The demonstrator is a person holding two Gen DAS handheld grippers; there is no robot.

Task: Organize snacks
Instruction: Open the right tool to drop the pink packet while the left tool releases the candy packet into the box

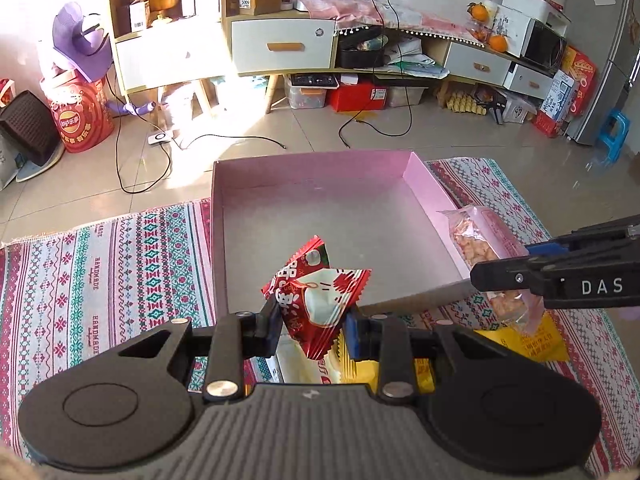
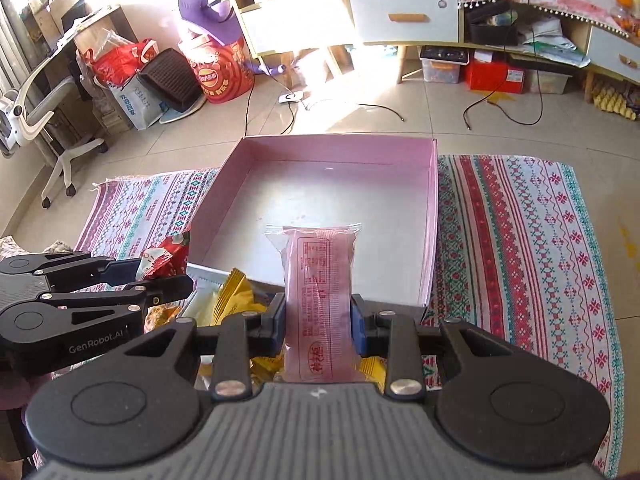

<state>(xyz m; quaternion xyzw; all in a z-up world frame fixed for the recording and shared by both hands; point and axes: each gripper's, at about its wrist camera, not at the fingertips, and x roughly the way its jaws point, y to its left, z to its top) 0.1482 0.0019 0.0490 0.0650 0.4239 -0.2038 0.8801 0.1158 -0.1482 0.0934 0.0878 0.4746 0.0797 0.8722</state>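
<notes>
Red snack packet (image 1: 316, 300) pinched between left fingers (image 1: 269, 322); pink packet (image 2: 320, 300) between right fingers (image 2: 278, 320).

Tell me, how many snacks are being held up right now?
2. The red snack is in the left hand-held gripper; the pink snack is in the right hand-held gripper. More snacks lie below, partly hidden.
</notes>
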